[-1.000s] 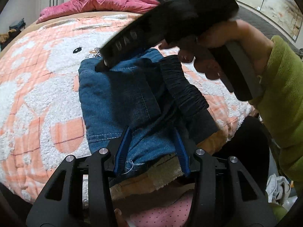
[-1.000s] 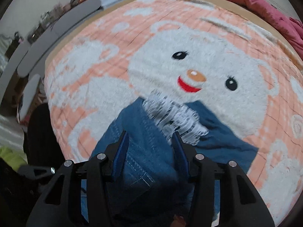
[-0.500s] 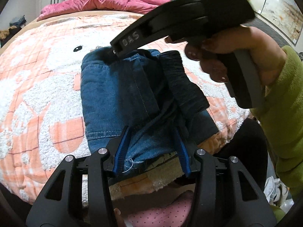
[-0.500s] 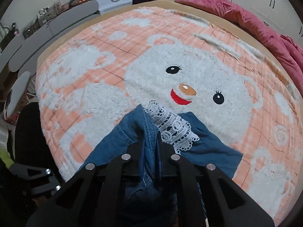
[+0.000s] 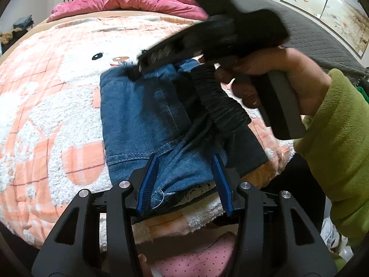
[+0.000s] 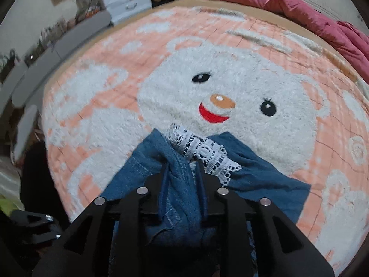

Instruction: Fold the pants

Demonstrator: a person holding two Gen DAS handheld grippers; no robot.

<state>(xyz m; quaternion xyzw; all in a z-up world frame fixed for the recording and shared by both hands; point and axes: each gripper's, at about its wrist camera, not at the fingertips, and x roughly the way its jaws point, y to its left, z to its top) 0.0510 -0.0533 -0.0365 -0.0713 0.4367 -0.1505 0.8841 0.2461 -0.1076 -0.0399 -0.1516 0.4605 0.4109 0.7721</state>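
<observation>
Since half a second ago, the right gripper (image 6: 181,165) has spread slightly, jaws still pinching denim pants (image 6: 177,198) beside white lace (image 6: 203,152) at lower centre. Left gripper (image 5: 184,161) sits parted over the pants' near edge at bottom centre.

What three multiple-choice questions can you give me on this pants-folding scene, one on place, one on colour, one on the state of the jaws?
1. The jeans lie on:
A. the bear blanket
B. a chair
C. the floor

2. The lace trim is:
A. black
B. white
C. red

3. The right gripper is:
A. wide open
B. out of view
C. shut on denim

Answers:
1 A, the orange plush surrounds the denim.
2 B, the trim shows white against the blue.
3 C, its jaws pinch a bunched fold, while the left gripper stands open.
</observation>
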